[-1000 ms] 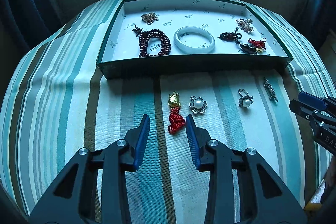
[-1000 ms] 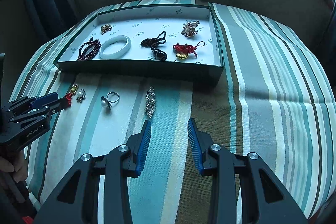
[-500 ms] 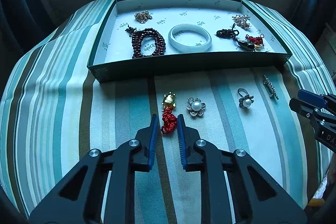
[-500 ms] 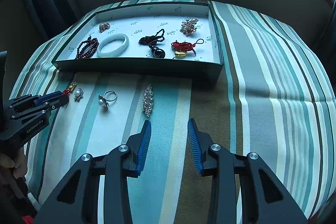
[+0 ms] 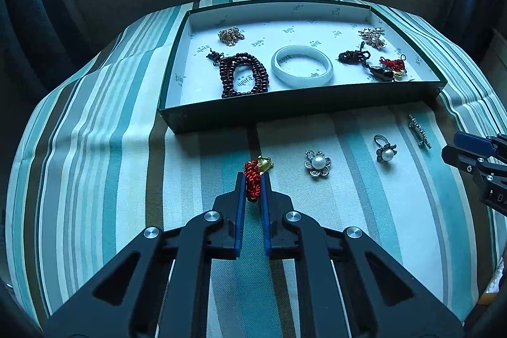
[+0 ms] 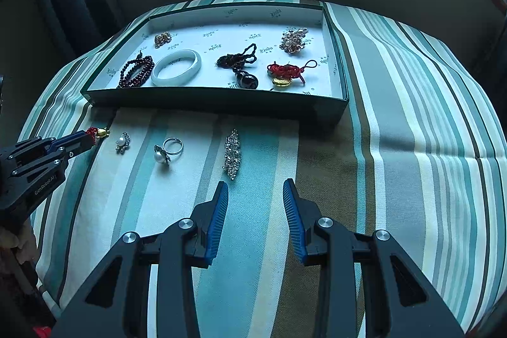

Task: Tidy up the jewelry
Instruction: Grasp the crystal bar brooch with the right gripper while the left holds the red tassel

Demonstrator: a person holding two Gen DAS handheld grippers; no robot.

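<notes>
Left gripper point(image 5: 253, 185): jaws, apart a second ago, now clamping the red-knot gold charm point(image 5: 257, 170), readying transfer into tray point(image 5: 298, 110). Right gripper point(image 6: 255, 195): idling, jaws apart.

Your surface is a striped cloth point(image 6: 412, 122) in teal, cream and olive. On it, ahead of your right fingers, sits the green tray point(image 6: 221, 102). Just beyond the right gripper's left fingertip lies a crystal bar brooch point(image 6: 232, 153); further left rest a pearl ring point(image 6: 166, 150) and a pearl flower brooch point(image 6: 122, 142), the latter just right of your left fingers.
</notes>
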